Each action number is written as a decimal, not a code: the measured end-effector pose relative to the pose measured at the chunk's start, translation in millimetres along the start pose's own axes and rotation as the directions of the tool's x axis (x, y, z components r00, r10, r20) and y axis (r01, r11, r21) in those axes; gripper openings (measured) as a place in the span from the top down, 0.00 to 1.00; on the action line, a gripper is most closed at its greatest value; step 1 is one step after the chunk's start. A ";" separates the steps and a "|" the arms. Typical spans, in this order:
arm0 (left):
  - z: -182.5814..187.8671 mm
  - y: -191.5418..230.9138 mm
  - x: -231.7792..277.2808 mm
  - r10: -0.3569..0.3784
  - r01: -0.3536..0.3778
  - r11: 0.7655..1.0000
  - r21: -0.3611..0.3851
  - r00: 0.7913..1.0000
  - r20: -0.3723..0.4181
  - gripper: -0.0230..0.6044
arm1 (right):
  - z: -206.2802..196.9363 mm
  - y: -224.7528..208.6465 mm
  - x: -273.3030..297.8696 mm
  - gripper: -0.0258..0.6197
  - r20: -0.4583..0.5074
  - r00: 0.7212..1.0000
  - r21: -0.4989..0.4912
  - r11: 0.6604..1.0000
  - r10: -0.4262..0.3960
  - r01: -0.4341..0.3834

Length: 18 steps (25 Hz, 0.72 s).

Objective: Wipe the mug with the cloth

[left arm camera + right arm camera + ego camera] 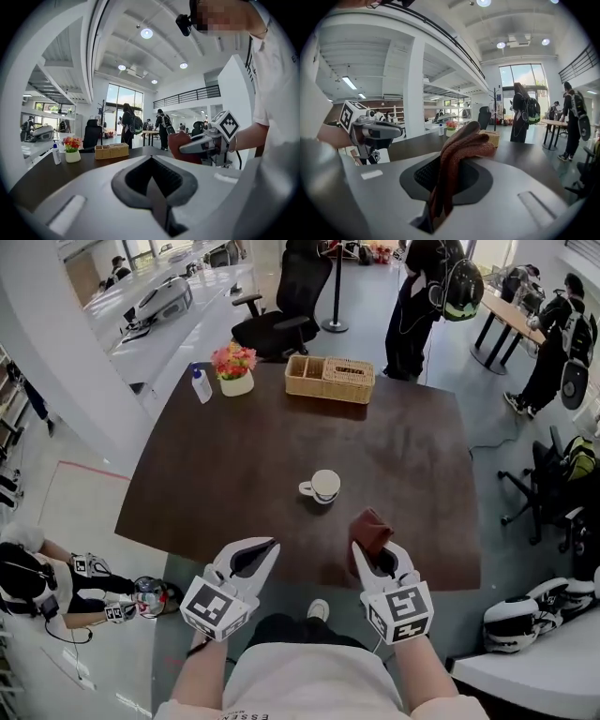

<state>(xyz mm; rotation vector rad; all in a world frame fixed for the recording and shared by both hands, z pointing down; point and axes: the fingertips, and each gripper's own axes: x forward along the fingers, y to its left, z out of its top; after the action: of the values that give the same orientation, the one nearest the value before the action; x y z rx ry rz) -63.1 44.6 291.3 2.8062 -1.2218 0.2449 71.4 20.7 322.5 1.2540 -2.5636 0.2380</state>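
Note:
A white mug (322, 487) stands upright on the dark brown table (234, 465), its handle to the left. A reddish-brown cloth (369, 532) is pinched in my right gripper (373, 555), which hovers over the table's near edge, right of the mug. In the right gripper view the folded cloth (459, 150) sticks up from between the shut jaws. My left gripper (258, 554) is shut and empty at the near edge, below and left of the mug. From the left gripper view the right gripper (206, 143) shows with the cloth (180, 145).
At the table's far side sit a wicker box (330, 379), a flower pot (234, 369) and a small white bottle (201, 385). A black office chair (286, 306) stands behind. People stand at the back right, and one person (56, 587) crouches at the lower left.

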 end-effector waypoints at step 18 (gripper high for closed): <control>-127.4 96.0 139.1 -0.149 0.127 0.980 -0.156 0.980 -0.135 0.95 | -94.4 -58.5 122.1 0.84 -0.273 0.959 0.112 0.992 0.081 -0.052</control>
<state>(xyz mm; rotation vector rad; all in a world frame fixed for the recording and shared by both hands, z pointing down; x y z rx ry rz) -55.0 -104.7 441.1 2.6785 -0.9678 0.3303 62.7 -81.1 452.2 1.0826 -2.3787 0.5280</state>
